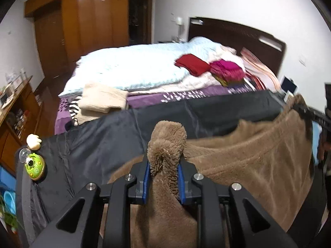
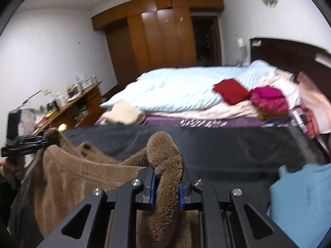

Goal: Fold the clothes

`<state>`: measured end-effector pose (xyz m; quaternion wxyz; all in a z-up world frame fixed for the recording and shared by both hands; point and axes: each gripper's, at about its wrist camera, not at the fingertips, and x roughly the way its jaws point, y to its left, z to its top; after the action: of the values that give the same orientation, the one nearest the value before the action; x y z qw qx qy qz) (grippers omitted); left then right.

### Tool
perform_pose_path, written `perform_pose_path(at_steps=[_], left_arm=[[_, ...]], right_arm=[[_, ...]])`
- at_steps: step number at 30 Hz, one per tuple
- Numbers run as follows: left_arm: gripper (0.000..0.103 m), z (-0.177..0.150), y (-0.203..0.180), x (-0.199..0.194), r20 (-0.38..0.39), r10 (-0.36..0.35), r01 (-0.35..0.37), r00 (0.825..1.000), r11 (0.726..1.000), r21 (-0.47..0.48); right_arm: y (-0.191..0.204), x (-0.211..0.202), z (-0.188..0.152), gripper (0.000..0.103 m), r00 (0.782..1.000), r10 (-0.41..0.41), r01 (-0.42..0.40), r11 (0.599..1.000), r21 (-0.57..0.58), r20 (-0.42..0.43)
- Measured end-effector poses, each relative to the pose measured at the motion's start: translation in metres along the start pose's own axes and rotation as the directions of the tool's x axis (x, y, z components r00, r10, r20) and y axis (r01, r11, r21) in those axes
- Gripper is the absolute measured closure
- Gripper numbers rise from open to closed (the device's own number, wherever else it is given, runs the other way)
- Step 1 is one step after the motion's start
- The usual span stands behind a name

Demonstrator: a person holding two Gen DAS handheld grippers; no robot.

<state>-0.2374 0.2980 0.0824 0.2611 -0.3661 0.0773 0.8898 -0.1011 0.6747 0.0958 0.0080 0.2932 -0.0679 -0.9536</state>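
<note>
The left tool (image 1: pixel 163 177) and right tool (image 2: pixel 166 186) each pinch a bunched corner of the brown fleece garment (image 1: pixel 254 155), which hangs stretched between them, lengthwise, above the black sheet (image 2: pixel 238 144) at the bed's near edge.

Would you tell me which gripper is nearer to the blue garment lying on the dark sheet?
Right. The right gripper, shut on the brown fleece garment, has the blue garment just beside it; the left gripper, also shut on the fleece, is farther away.
</note>
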Motion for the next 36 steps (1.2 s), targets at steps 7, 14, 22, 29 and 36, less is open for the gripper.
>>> perform_pose_path(at_steps=[7,14,22,29,36], left_arm=[[0.079,-0.003,0.0,0.054,-0.086,0.071,-0.076,0.994,0.995,-0.058],[0.059,-0.026,0.0,0.089,-0.166,0.155,-0.163,0.974,0.986,-0.035],[0.022,-0.027,0.003,0.089,-0.166,0.283,-0.292,0.945,0.956,-0.031],[0.022,-0.027,-0.01,0.073,-0.103,0.372,-0.371,0.923,0.928,0.025],[0.022,-0.027,-0.018,0.046,-0.044,0.391,-0.389,0.92,0.92,0.033]], right_arm=[[-0.015,0.049,-0.01,0.086,0.992,-0.089,0.094,0.994,0.056,-0.086],[-0.028,0.09,-0.034,0.086,0.972,-0.126,0.142,0.988,0.065,-0.196],[-0.035,0.093,-0.04,0.039,0.961,-0.132,0.156,0.984,0.086,-0.241],[-0.03,0.063,-0.034,0.027,0.969,-0.162,0.178,0.981,0.072,-0.184],[-0.001,0.038,-0.031,0.027,0.976,-0.166,0.167,0.986,-0.004,-0.144]])
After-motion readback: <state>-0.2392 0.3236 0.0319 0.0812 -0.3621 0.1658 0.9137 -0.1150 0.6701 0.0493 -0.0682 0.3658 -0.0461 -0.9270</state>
